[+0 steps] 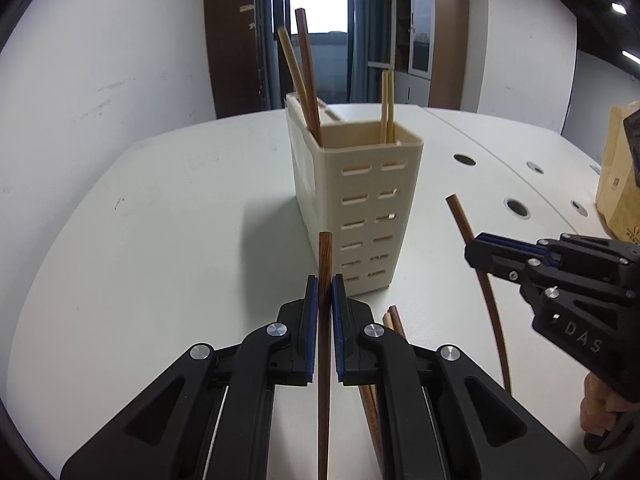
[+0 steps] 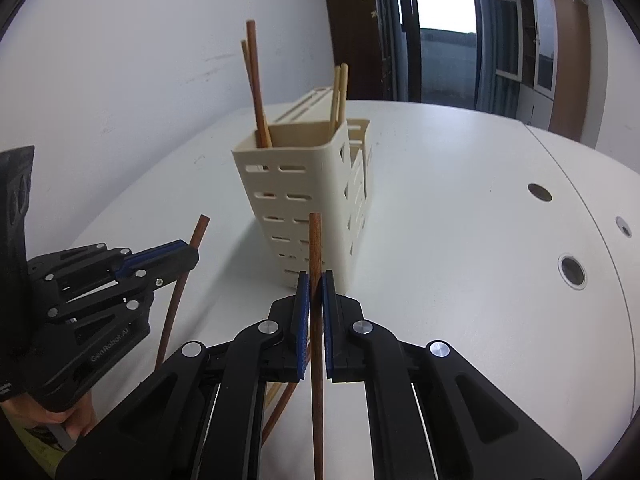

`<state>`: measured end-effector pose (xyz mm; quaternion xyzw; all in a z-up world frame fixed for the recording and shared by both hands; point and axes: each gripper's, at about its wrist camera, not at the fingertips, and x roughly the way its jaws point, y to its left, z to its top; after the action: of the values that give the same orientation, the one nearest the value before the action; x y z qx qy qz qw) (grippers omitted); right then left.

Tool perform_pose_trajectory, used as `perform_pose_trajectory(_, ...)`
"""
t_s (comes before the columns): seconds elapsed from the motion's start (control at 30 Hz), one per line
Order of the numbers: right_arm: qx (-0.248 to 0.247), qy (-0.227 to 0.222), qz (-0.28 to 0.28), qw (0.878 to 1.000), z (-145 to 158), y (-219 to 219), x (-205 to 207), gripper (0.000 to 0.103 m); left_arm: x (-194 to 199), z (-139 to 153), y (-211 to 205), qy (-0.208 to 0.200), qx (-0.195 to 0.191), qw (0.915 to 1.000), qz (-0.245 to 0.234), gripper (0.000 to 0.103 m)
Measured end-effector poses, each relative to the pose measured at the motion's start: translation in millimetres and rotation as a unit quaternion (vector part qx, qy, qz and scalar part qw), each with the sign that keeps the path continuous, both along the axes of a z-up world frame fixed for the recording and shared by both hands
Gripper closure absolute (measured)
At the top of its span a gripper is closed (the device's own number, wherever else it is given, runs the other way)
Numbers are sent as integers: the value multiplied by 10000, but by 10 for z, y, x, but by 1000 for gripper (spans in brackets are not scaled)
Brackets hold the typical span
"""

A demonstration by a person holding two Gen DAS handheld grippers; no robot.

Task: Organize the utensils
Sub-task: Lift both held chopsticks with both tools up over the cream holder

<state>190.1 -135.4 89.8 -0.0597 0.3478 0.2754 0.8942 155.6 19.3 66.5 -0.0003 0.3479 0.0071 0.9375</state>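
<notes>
Two grippers — left gripper (image 1: 325, 280) and right gripper (image 2: 315, 276) — each clamp a dark chopstick (image 1: 324, 256) (image 2: 315, 240) before a cream slotted holder (image 1: 360, 200) (chopsticks inside) on a white table (image 1: 160, 220); white walls, window (image 1: 318, 0) behind.

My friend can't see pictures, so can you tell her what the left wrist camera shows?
The left gripper has its jaws shut on a dark brown chopstick, in front of a cream slotted utensil holder with four chopsticks standing in it on a white table. At right, the right gripper holds another dark chopstick.
</notes>
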Motion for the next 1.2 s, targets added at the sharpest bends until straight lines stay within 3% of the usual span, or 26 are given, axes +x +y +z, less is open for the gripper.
perform_pose_trajectory(0.33,373,-427,94,9983,365,-21,76,96,-200,405,20,-626,-115,9980,18,97)
perform_pose_trajectory(0.8,941,-950,-20,9910,846,-183,176,96,-14,821,-20,-1106,-154,9937,-95,97)
perform_pose_trajectory(1.03,943,-1371,-120,9860,956,-165,218,96,52,947,-70,-1363,-203,9902,-241,97)
perform_pose_trajectory(1.2,906,-1554,-180,9835,1011,-142,295,96,65,1009,-164,-1635,-35,9861,-296,97)
